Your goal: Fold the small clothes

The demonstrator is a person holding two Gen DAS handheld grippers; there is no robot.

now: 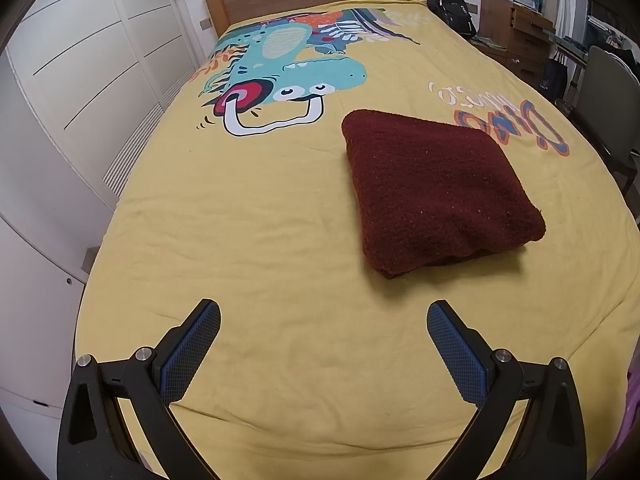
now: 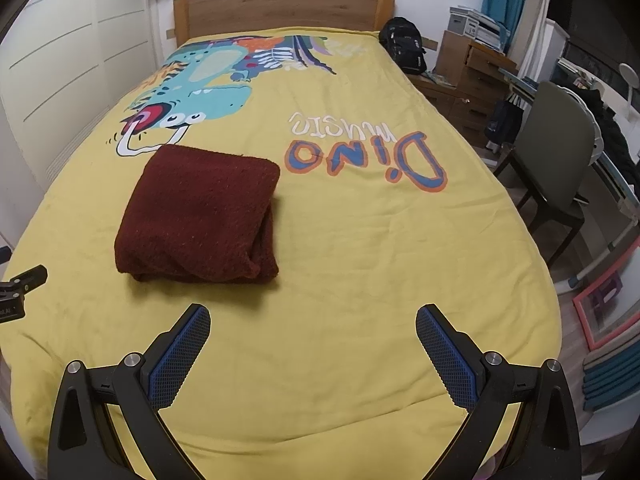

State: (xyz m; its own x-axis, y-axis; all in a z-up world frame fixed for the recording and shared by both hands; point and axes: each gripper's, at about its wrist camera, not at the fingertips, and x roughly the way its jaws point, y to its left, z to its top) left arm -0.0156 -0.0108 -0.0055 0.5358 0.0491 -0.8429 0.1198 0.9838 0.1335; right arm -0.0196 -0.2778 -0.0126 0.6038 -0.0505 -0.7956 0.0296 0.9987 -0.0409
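A: Start with your left gripper [image 1: 323, 312]. How does it stand?

B: Your left gripper is spread wide, its blue pads [image 1: 192, 354] far apart and pinching nothing. It hangs over bare yellow bedspread [image 1: 280, 240] near the foot of the bed.

A: And your right gripper [image 2: 313, 316]?

B: The same: spread wide, empty, blue pads [image 2: 180, 356] well apart, over the bedspread. In its view the tip of your left gripper [image 2: 24, 280] shows at 9 o'clock, at the frame's edge.

A: Where is the garment?

B: The dark red sweater [image 1: 436, 192] lies folded into a thick square on the bedspread. From your left gripper it sits at 1 o'clock, near but apart from the fingers. From your right gripper the sweater [image 2: 200, 212] sits at 11 o'clock, just beyond the left finger, also not touched. Its layered edges face you at the near right corner.

A: What lies past it?

B: A dinosaur print [image 1: 288, 68] covers the bedspread at 12 o'clock from your left gripper, just beyond the sweater. The words "Dino music" [image 2: 360, 148] read upside down at 12 to 1 o'clock from your right gripper. A wooden headboard [image 2: 280, 8] closes the far end.

A: And around the bed?

B: White wardrobe doors [image 1: 80, 80] at 9 to 10 o'clock. A black backpack [image 2: 402, 44] at 1 o'clock beside the headboard, and a chair [image 2: 556, 160] at 2 o'clock.
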